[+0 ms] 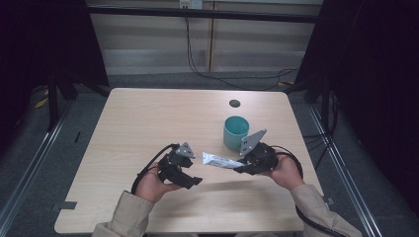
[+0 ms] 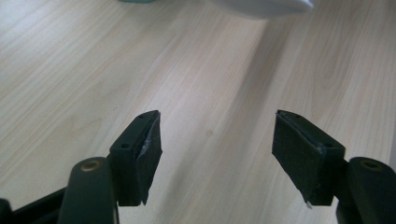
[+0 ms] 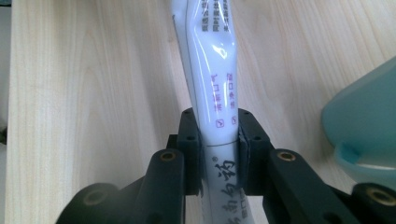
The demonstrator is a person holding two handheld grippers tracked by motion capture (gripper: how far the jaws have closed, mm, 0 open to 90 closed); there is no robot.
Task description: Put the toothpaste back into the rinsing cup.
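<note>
Two Grippers, One Tube Held Above the Table

One white tube (image 1: 222, 161), printed with red and black characters, is clamped between the jaws of the right gripper (image 1: 240, 168), whose pads are seen in the right gripper view pressed against both of its flat sides. The tube (image 3: 210, 93) is held roughly level above the wooden table (image 1: 148, 118), its free end pointed toward the left gripper (image 1: 193, 181). That end is presumably offered so it can be worked on or taken over. The left gripper (image 2: 217, 140) is kept apart from the tube, its jaws spread wide with nothing between them, only bare tabletop being seen beyond. A teal cup (image 1: 235, 132) stands upright just behind the right gripper, near enough that the tube may be meant to be stood in it.
</note>
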